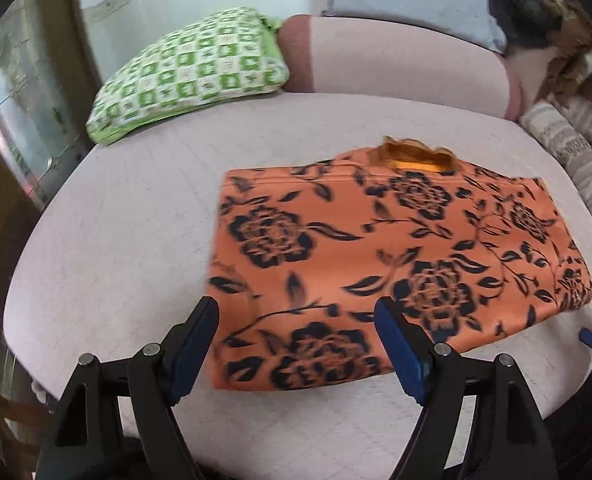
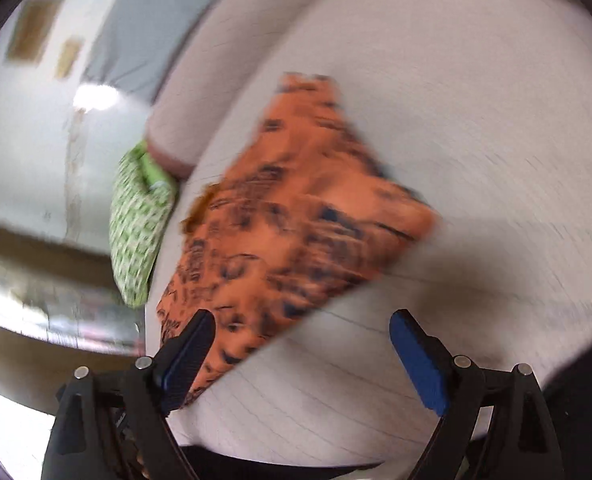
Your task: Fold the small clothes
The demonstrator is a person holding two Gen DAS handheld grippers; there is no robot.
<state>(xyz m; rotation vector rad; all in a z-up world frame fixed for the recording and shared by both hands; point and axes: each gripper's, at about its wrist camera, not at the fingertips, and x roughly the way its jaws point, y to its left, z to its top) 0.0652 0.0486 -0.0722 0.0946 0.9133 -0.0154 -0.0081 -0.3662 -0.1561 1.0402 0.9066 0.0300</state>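
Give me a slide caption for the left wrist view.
Open left claw over a folded orange flowered cloth on a pale bed, green checked pillow behind.

Black tongs (image 1: 297, 322), blue finger pads (image 2: 415, 354), silver pivot screws (image 1: 441, 349)

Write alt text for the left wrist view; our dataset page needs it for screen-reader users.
An orange garment with a black floral print lies folded flat on a pale pink bed, with the open left gripper over its near edge. A green-and-white checked pillow rests at the far left.
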